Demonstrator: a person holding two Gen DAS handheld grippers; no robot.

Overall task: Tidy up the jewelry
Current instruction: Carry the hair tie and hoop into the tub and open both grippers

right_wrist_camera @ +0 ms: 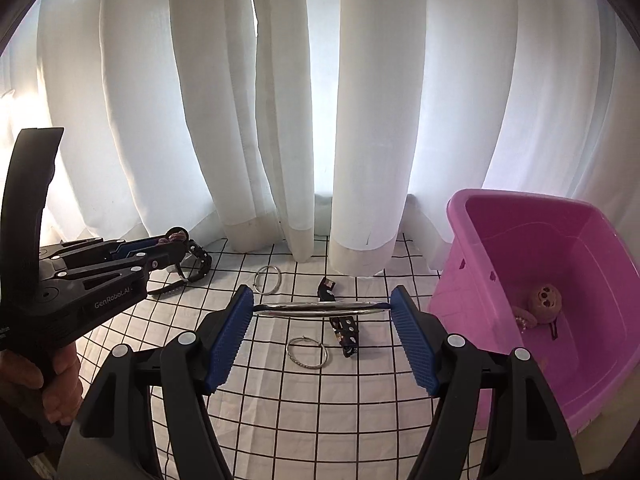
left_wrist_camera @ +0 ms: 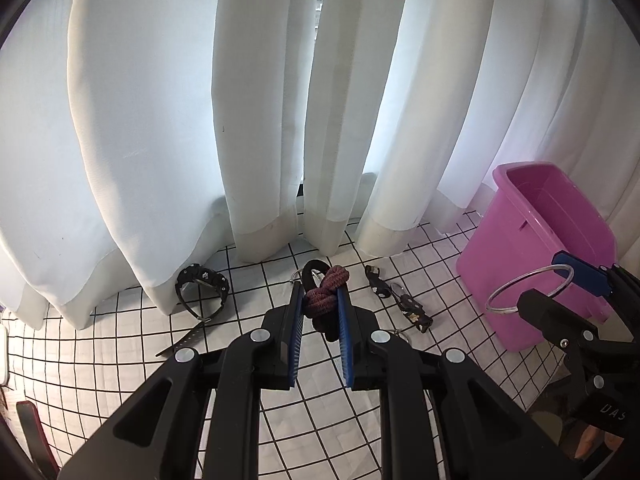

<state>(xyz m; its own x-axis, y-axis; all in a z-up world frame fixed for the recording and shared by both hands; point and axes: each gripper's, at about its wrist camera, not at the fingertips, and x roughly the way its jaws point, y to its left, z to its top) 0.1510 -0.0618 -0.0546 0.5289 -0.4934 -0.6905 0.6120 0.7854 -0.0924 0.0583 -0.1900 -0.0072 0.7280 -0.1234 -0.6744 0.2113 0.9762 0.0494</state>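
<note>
A knotted maroon-and-black hair tie is clamped between the nearly closed blue pads of the left gripper and is held clear of the white grid-patterned cloth. A silver bangle is spanned edge-on between the widely spread pads of the right gripper, its rim pressed at both ends. A pink plastic bin is seen at the right, and a beaded pink piece lies inside it. On the cloth are left a black watch, a spotted black strap, and two thin silver hoops, one nearer the white curtains. A hand is seen on the left gripper's handle.
</note>
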